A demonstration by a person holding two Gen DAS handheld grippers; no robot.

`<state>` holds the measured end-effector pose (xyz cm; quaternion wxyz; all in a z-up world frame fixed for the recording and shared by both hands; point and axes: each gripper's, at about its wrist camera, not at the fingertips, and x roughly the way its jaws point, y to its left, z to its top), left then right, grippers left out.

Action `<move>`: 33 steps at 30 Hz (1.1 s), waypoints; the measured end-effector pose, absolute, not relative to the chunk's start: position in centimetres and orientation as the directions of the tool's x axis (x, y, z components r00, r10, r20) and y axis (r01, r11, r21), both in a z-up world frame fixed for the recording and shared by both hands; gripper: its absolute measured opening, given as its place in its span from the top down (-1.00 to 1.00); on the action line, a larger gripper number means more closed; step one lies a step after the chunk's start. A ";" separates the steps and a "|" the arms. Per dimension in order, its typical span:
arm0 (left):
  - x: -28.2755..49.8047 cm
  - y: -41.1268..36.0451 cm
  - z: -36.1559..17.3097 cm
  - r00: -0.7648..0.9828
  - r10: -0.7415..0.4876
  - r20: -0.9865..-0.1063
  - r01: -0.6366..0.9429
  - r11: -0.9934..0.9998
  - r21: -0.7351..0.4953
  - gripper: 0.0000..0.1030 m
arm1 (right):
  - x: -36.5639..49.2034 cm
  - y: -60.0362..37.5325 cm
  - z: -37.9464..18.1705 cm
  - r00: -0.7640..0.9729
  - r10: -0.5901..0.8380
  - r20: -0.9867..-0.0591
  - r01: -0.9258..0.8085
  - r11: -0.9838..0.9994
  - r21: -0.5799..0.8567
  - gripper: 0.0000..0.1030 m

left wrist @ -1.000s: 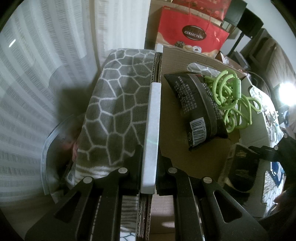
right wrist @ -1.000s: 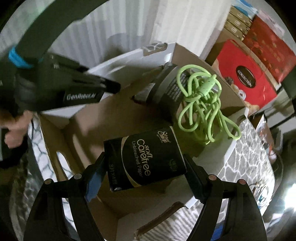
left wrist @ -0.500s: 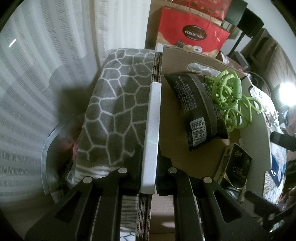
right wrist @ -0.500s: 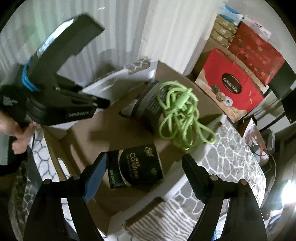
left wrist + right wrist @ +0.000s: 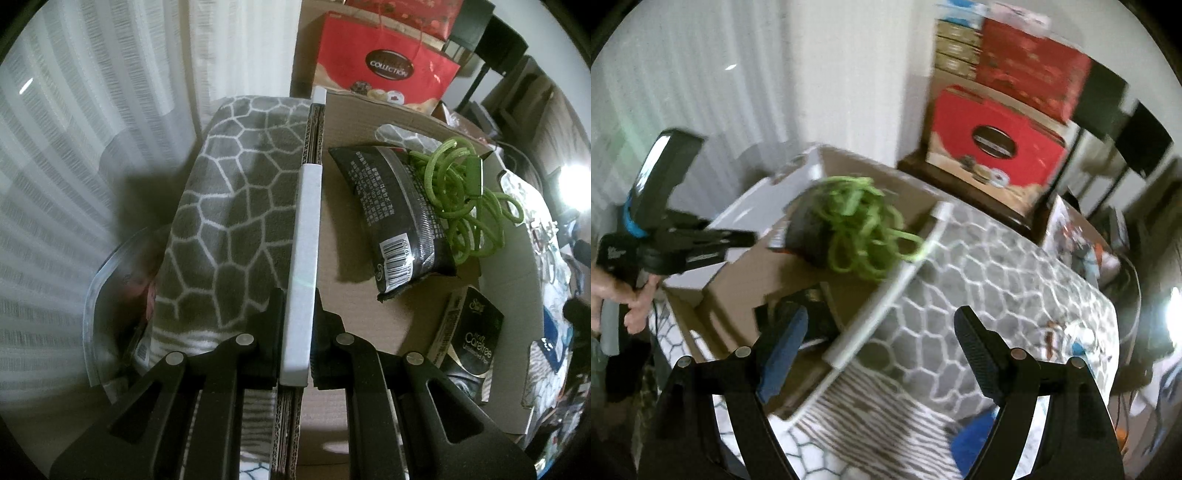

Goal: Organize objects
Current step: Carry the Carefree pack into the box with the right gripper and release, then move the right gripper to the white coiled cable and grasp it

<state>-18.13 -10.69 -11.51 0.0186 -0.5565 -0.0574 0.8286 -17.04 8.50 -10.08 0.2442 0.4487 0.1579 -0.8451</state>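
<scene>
My left gripper (image 5: pixel 297 306) is shut on the white-edged side wall (image 5: pixel 306 221) of an open cardboard box (image 5: pixel 354 122). Inside the box lie a black packet with a barcode (image 5: pixel 399 218), a coiled green cord (image 5: pixel 465 195) and a black "Carefree" tissue pack (image 5: pixel 469 336). My right gripper (image 5: pixel 879 343) hangs open above the box's near wall (image 5: pixel 886 299), with nothing held between its fingers. In the blurred right wrist view, the tissue pack (image 5: pixel 812 314) lies below the left finger and the green cord (image 5: pixel 860 232) farther in. A hand (image 5: pixel 631 299) holds the left gripper (image 5: pixel 746 238) at the box's far side.
A grey honeycomb blanket (image 5: pixel 240 206) lies under and around the box (image 5: pixel 997 277). A red gift bag (image 5: pixel 384 70) stands behind it, with stacked boxes (image 5: pixel 1030 70) above. White curtains (image 5: pixel 92 129) hang at the left. A blue item (image 5: pixel 971 432) lies on the blanket, with clutter at the right (image 5: pixel 1082 254).
The right gripper let go of the tissue pack, which now lies in the box. It then rose and swung away to the right. The left gripper kept still on the box wall.
</scene>
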 end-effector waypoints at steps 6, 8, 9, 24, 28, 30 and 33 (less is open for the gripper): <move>-18.1 -10.7 -11.5 -0.380 0.094 -0.920 0.033 -0.993 -0.115 0.78 | -19.0 13.6 -10.5 -0.490 -0.228 -0.841 0.430 -0.903 -0.006 -0.61; -18.1 -10.7 -11.5 -0.379 0.093 -0.921 0.034 -0.993 -0.114 0.78 | -19.5 15.3 -10.6 -0.495 -0.213 -0.843 0.397 -0.918 -0.001 -0.61; -18.1 -10.7 -11.5 -0.379 0.092 -0.921 0.035 -0.993 -0.113 0.78 | -19.8 16.0 -10.6 -0.495 -0.207 -0.844 0.382 -0.924 0.003 -0.61; -18.1 -10.7 -11.5 -0.379 0.089 -0.921 0.041 -0.993 -0.112 0.77 | -24.6 26.8 -13.2 -0.475 -0.103 -0.874 0.099 -0.993 0.063 -0.55; -18.1 -10.8 -11.5 -0.379 0.088 -0.921 0.041 -0.993 -0.112 0.77 | -25.5 27.7 -13.8 -0.464 -0.109 -0.879 0.067 -0.994 0.088 -0.36; -18.1 -10.7 -11.5 -0.379 0.088 -0.921 0.041 -0.993 -0.111 0.77 | -25.9 27.9 -14.2 -0.459 -0.112 -0.881 0.058 -0.994 0.096 -0.18; -18.1 -10.7 -11.5 -0.379 0.089 -0.921 0.041 -0.993 -0.113 0.77 | -26.5 27.5 -14.7 -0.448 -0.111 -0.887 0.056 -0.994 0.096 -0.01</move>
